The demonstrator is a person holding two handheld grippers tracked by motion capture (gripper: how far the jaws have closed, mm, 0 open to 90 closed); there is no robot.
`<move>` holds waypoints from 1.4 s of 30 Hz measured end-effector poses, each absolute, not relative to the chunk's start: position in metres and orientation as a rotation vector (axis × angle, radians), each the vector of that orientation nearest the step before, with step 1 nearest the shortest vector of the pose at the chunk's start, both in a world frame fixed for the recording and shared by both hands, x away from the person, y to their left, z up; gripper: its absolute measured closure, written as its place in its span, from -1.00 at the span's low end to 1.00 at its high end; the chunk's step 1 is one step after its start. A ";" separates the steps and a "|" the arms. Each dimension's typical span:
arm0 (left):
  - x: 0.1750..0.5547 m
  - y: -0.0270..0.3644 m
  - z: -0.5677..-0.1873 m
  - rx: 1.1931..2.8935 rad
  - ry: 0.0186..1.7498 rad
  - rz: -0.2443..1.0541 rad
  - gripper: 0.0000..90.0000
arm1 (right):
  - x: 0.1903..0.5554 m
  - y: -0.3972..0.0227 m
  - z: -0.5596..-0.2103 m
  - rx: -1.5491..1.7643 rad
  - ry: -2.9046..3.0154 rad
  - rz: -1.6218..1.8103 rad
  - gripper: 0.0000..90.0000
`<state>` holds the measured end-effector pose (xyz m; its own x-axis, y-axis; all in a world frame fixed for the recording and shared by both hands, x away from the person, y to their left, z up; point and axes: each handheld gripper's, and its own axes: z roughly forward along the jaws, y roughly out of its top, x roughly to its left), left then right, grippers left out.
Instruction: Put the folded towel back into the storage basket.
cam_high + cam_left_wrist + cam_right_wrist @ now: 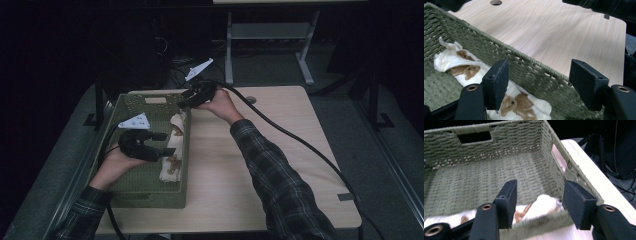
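A green woven basket (150, 200) stands on the left half of a light wooden table (280, 150). Inside it, along its right wall, lies a rolled white cloth (172, 150) printed with brown animals. My left gripper (164, 145) hovers over the basket near the cloth, open, with nothing between its pads. In the left gripper view the cloth (469, 70) lies below the left gripper (539, 70), against the basket wall (529, 67). My right gripper (184, 100) is at the basket's far right corner, open and holding nothing. In the right gripper view the right gripper (539, 195) frames the cloth's end (544, 206) beyond the basket rim (544, 222).
A thick black cable (300, 142) trails from the right gripper across the table to its right edge. A round hole (251, 100) is in the tabletop near the far edge. Bare wood lies to the right of the basket. A desk frame (305, 65) stands on the floor behind.
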<state>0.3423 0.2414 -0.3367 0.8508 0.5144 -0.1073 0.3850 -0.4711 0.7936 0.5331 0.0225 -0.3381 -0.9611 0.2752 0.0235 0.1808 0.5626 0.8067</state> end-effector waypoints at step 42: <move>0.324 0.044 -0.368 2.179 0.583 0.236 -0.44 | 0.457 -0.183 -0.384 0.520 2.646 1.332 -0.33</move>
